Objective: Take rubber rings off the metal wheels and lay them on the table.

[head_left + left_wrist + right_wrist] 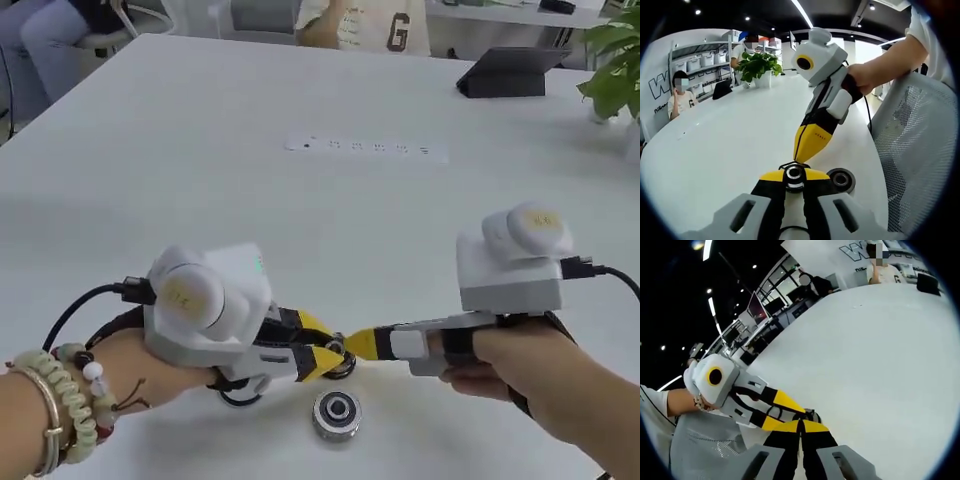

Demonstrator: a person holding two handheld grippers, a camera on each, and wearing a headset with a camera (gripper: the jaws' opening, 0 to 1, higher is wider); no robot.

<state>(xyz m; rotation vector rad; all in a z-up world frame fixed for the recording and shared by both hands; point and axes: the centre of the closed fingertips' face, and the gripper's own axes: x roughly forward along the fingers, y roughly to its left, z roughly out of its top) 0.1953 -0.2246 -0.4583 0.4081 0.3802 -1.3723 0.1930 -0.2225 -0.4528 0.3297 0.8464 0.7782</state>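
Left hand-held gripper [322, 362] clamps one wheel [793, 175], right hand-held gripper [801, 157] pinches its ring [785, 164], second wheel [336, 414] lies free.

Premises: open-plan office, meeting area. Long white conference table [300, 200] with a flush power-socket strip [365, 148] set into its top and a dark tablet-type device [510, 72] propped at the far end. Mesh-backed office chair [917, 145] alongside. Noted around the room: potted plant [759, 67], shelving with storage bins [702, 60], large wall lettering [660, 85], desk monitor [756, 307], recessed ceiling spotlights [698, 11]. One person [679, 97] is seated at the table.
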